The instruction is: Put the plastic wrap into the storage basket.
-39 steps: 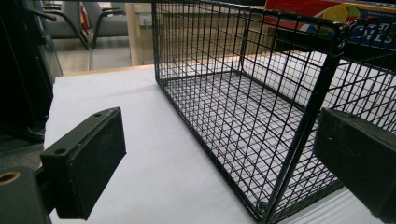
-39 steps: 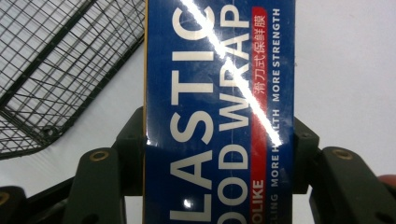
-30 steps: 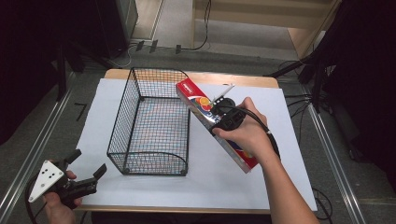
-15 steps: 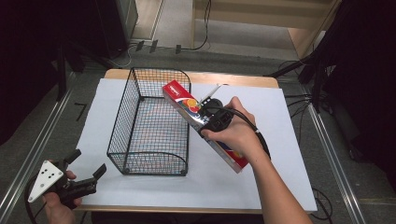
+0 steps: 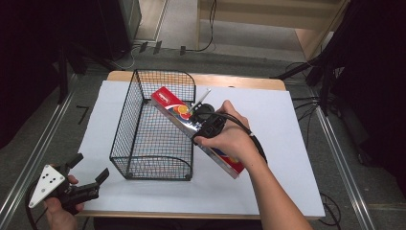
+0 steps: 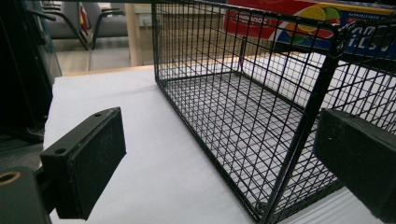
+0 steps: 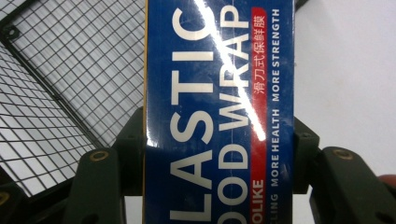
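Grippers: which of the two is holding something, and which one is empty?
The right gripper is shut on the long plastic wrap box, held over the wire basket's right rim. The left gripper is open and empty, near the table's front left corner.

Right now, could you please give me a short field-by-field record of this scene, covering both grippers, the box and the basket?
surface: white table cover
held item: plastic wrap box, long, blue and red
right gripper: shut on the box's sides, box lifted clear of the table
box position: far end over the wire basket's right rim, near end outside it
wire basket: black, upright, nothing inside
left gripper: open, holding nothing, at the table's near left corner, pointing at the basket
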{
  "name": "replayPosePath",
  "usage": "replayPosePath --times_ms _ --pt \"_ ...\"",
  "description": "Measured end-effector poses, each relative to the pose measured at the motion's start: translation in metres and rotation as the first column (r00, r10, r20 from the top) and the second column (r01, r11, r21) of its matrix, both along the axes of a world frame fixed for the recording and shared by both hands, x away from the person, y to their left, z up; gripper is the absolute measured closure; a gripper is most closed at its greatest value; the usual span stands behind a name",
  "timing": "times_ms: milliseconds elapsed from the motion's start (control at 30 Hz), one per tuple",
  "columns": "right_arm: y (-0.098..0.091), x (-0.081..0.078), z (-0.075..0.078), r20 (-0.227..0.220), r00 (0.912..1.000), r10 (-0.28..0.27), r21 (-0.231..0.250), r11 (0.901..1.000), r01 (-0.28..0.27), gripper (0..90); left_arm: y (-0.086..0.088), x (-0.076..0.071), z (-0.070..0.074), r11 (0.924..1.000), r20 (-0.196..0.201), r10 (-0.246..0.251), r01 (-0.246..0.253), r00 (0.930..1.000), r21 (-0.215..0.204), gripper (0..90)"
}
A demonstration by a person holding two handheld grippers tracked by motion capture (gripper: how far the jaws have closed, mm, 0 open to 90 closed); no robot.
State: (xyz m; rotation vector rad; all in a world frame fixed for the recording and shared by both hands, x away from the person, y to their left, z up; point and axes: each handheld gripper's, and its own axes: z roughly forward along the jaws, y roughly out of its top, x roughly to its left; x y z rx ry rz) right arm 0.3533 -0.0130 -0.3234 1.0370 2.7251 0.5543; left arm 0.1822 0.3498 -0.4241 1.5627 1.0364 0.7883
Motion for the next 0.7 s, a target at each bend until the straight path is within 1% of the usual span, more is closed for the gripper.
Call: replayPosePath --times_ms 200,233,267,300,567,700 --pt "0.01 -0.002 0.0 -0.001 0.9996 0.028 -0.002 0.9996 -0.028 42.3 0.0 0.0 0.0 1.0 0.001 -0.001 0.001 1.0 0.0 3.0" --pt "0.014 -0.003 -0.001 -0.001 0.9991 0.041 -0.002 0.9991 -0.041 42.3 0.0 0.0 0.0 1.0 0.0 -0.001 0.001 1.0 0.0 3.0" --pt "0.014 -0.003 -0.001 -0.001 0.9991 0.041 -0.002 0.9991 -0.041 42.3 0.0 0.0 0.0 1.0 0.0 -0.002 0.002 1.0 0.001 3.0" --pt "0.018 -0.004 -0.002 -0.005 0.9989 0.047 -0.003 0.9989 -0.047 42.3 0.0 0.0 0.0 1.0 0.0 -0.002 0.002 1.0 0.001 3.0" --pt "0.034 -0.007 -0.002 -0.004 0.9973 0.073 -0.01 0.9973 -0.073 42.2 0.0 -0.001 0.0 1.0 -0.001 -0.003 0.003 1.0 0.001 3.0" --pt "0.038 -0.008 -0.002 -0.007 0.9965 0.083 -0.009 0.9965 -0.083 42.2 0.0 -0.001 0.001 1.0 -0.001 -0.004 0.004 1.0 0.002 3.0"
